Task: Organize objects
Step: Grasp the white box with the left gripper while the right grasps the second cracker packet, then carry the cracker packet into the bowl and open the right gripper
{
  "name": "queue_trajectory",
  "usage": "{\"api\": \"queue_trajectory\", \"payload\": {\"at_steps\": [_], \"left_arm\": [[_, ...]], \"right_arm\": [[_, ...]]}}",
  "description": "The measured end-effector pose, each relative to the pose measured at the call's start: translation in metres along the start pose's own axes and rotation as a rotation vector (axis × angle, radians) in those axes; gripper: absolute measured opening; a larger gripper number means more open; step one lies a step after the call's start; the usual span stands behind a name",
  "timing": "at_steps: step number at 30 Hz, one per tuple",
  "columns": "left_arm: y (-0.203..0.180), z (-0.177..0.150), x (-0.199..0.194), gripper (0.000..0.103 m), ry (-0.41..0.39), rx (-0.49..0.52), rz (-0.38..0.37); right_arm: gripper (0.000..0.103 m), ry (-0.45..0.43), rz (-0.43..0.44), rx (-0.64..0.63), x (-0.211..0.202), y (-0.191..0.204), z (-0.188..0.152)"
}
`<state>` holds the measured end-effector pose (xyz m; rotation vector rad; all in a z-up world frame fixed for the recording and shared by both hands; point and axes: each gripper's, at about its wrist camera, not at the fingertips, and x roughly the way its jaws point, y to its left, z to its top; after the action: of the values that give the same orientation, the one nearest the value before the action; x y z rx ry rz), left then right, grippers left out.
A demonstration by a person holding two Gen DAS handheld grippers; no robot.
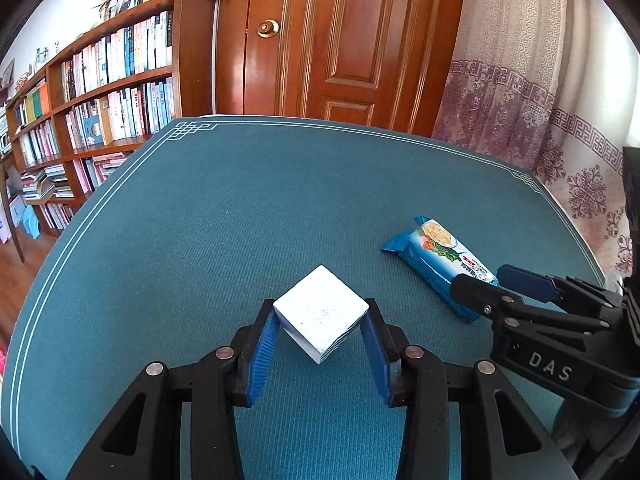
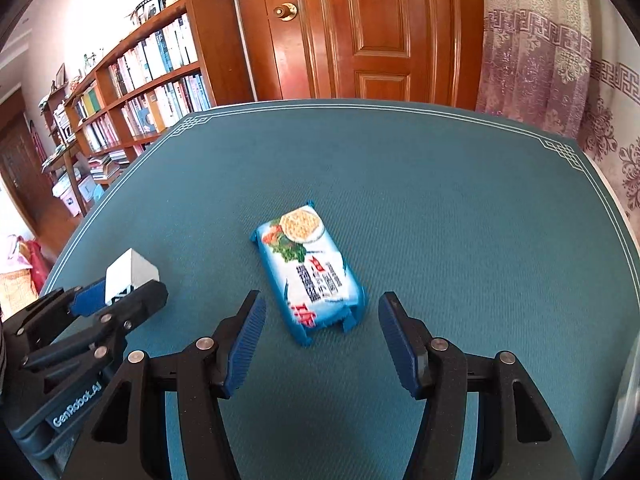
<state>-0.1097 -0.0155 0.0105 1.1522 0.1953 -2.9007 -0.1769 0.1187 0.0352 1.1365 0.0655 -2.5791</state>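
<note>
A white cube-shaped block point(image 1: 322, 314) sits between the blue pads of my left gripper point(image 1: 322, 318), corner toward the camera; the pads touch its two side corners. It also shows in the right wrist view point(image 2: 130, 272), held by the left gripper point(image 2: 116, 294). A blue cracker packet point(image 2: 310, 270) lies flat on the teal table mat point(image 2: 440, 220). My right gripper point(image 2: 322, 312) is open, its fingers on either side of the packet's near end, not touching it. In the left wrist view the packet point(image 1: 436, 258) lies at the right with the right gripper point(image 1: 486, 280) around its near end.
The mat's white-lined border point(image 1: 120, 184) marks the table edges. A bookshelf point(image 1: 100, 92) stands to the left, a wooden door point(image 1: 340, 40) behind, a patterned curtain point(image 1: 540, 100) at the right.
</note>
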Motion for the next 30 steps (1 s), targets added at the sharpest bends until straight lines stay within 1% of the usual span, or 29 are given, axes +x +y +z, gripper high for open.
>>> {"api": "queue_trajectory", "payload": {"at_steps": [7, 13, 16, 18, 21, 30], "left_arm": [[0.002, 0.0, 0.001, 0.044, 0.007, -0.014, -0.003], [0.002, 0.0, 0.002, 0.044, 0.01, -0.019, -0.008], [0.001, 0.0, 0.002, 0.044, 0.009, -0.019, -0.01], [0.001, 0.0, 0.001, 0.044, 0.008, -0.02, -0.014], [-0.001, 0.0, 0.0, 0.044, 0.005, -0.02, -0.017], [-0.005, 0.001, -0.007, 0.044, -0.007, -0.014, -0.037]], "right_arm": [[0.06, 0.025, 0.012, -0.015, 0.025, 0.005, 0.015], [0.06, 0.015, -0.017, -0.041, 0.031, 0.011, 0.015], [0.057, 0.004, -0.053, -0.064, 0.031, 0.015, 0.012], [0.049, 0.002, -0.074, -0.072, 0.031, 0.018, 0.01], [0.043, -0.001, -0.089, -0.067, 0.028, 0.017, 0.007], [0.043, -0.003, -0.108, -0.031, 0.008, 0.013, -0.014]]}}
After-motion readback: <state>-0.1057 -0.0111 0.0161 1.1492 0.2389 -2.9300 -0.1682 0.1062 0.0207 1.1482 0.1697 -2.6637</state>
